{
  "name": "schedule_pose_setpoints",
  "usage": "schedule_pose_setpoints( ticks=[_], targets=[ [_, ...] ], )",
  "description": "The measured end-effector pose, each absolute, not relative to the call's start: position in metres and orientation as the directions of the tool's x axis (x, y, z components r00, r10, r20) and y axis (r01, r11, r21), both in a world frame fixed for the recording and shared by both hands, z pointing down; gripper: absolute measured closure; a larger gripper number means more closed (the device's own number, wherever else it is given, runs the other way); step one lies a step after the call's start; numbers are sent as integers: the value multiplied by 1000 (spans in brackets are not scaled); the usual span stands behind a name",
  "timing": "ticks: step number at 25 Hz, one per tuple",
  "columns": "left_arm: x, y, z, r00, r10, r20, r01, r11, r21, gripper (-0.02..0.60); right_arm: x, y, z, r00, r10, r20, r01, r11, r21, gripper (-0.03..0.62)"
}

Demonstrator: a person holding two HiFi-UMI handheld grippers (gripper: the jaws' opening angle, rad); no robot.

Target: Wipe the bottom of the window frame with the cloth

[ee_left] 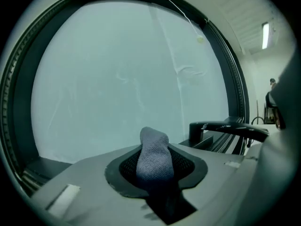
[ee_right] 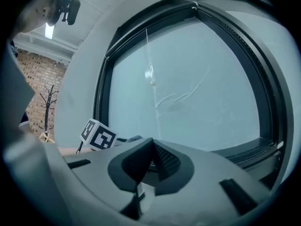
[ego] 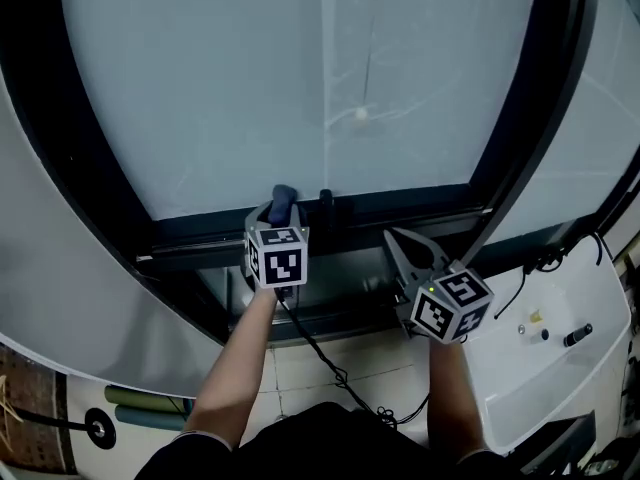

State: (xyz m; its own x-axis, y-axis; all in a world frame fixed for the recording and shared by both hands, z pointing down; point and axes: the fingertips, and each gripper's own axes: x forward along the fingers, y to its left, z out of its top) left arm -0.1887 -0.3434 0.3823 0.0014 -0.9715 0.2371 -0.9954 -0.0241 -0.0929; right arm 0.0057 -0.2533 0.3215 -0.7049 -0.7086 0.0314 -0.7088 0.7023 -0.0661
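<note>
Left gripper (ego: 283, 206) clamped on the grey cloth (ee_left: 153, 155), mid-frame at the window's bottom rail (ego: 410, 206). Right gripper (ee_right: 151, 158) closed, empty, lower right. Looks like the wiping step; next: slide the cloth along the rail, keeping pressure.

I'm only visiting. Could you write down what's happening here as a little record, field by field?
Setting: pale window pane in a dark window frame
Left gripper: jaws closed on a grey-blue cloth, at the frame's bottom rail
Cloth contact with rail: cannot tell
Right gripper: jaws together, nothing between them, just right of the left one
Operator: a person, both forearms in the head view
</note>
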Motion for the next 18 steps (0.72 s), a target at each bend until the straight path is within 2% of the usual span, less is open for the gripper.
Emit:
schedule_pose_setpoints(
  ticks=[6,12,18],
  targets=[
    [-190,-346,391,-65,-942,330,-980,-2,-198,451,1,-255,318,-713,-701,25,-701,711,-65,594],
    [-208,-340,393,-110,-934,341,-973,30,-231,454,-11,-257,318,-733,-680,20,-679,730,-78,594],
    [-256,-326,394,-179,-923,341,-963,94,-253,454,-48,-255,317,-774,-633,16,-632,771,-80,594]
  ],
)
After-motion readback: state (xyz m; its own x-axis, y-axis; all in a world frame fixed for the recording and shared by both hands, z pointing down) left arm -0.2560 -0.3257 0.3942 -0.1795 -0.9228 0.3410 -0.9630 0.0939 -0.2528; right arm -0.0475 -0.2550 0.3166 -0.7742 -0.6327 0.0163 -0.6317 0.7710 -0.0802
